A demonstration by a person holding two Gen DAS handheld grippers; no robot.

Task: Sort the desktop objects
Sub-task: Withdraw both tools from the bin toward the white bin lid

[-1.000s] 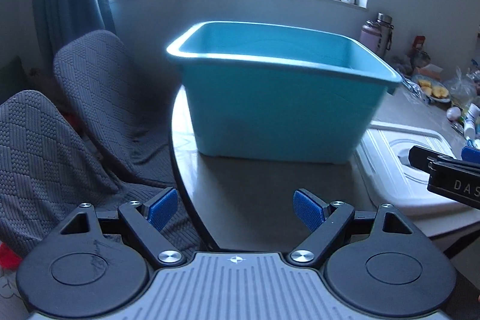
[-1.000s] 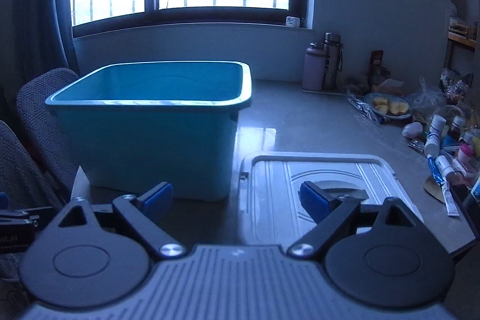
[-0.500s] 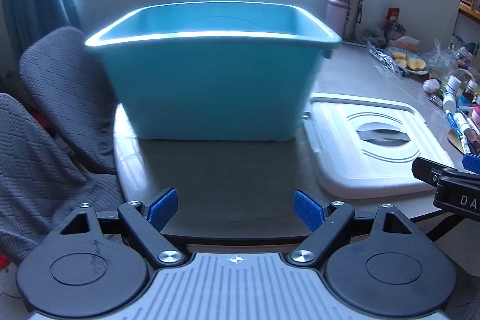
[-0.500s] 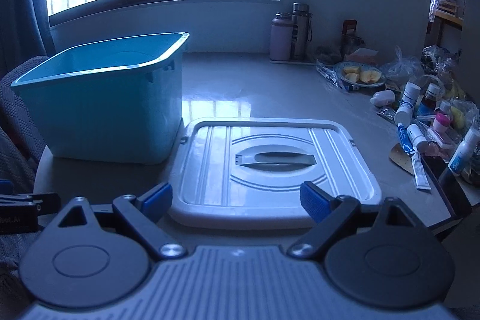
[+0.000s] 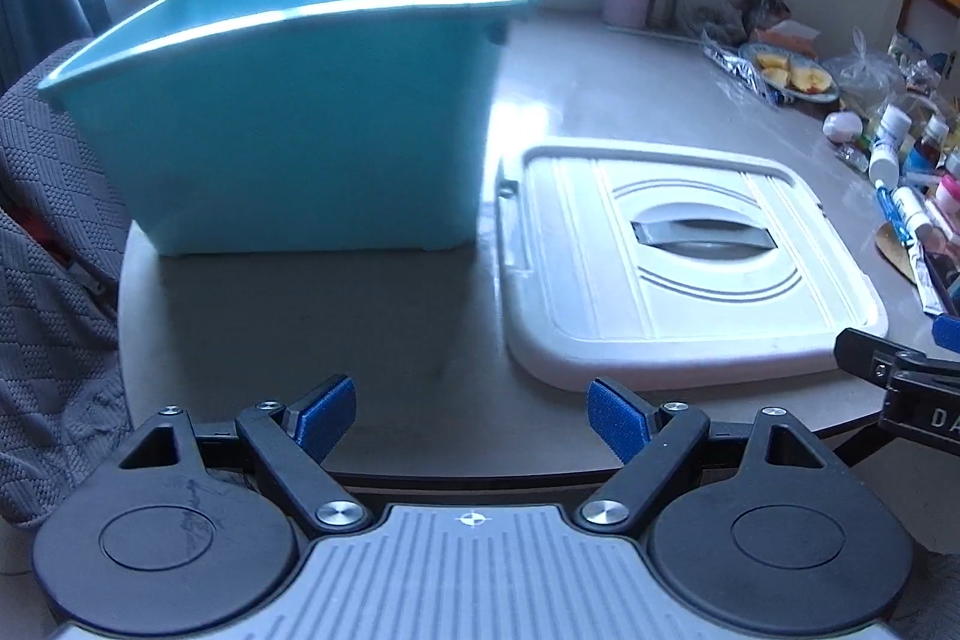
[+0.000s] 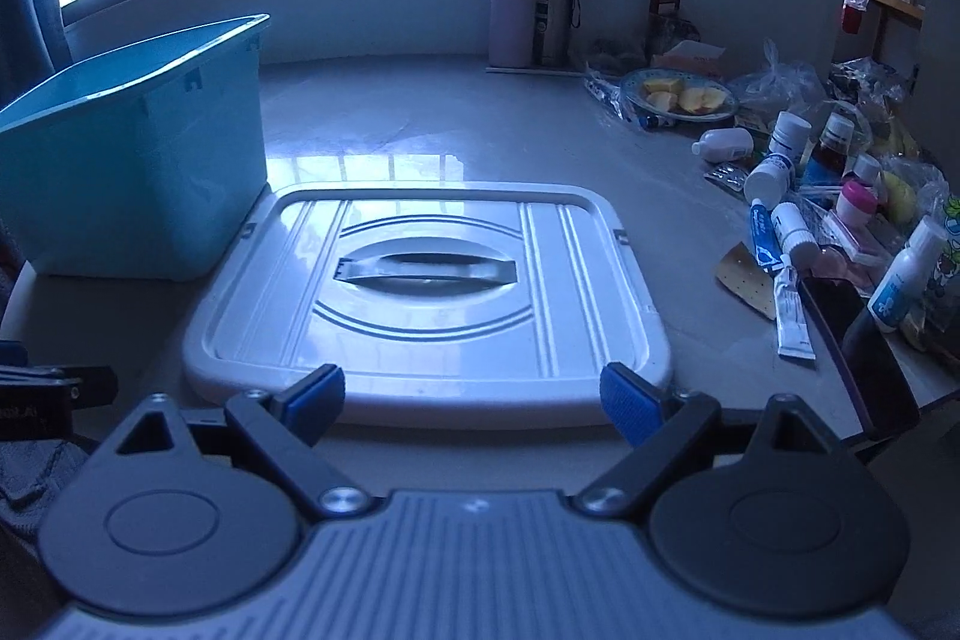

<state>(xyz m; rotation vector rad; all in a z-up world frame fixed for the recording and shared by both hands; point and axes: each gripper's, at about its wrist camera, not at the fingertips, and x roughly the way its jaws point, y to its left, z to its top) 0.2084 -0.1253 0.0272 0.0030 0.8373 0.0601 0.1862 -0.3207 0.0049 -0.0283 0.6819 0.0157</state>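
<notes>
A teal plastic bin (image 5: 300, 124) stands open on the table's left; it also shows in the right wrist view (image 6: 132, 160). Its white lid (image 5: 678, 256) lies flat beside it on the right, also seen in the right wrist view (image 6: 432, 292). Small bottles and tubes (image 6: 786, 196) are piled at the table's right edge, also visible in the left wrist view (image 5: 900, 184). My left gripper (image 5: 471, 418) is open and empty over the table's near edge. My right gripper (image 6: 474, 403) is open and empty just before the lid's near edge.
Two flasks (image 6: 534, 16) stand at the back by the wall. A plate of fruit slices (image 6: 678, 97) and plastic bags (image 6: 780, 82) lie at the back right. A dark phone (image 6: 852, 340) lies near the right edge. Grey covered chairs (image 5: 42, 232) stand left of the table.
Both grippers have swung to the right: the bin has slid left in both views and the lid and the clutter at the right have come into fuller view. Both grippers stay open.
</notes>
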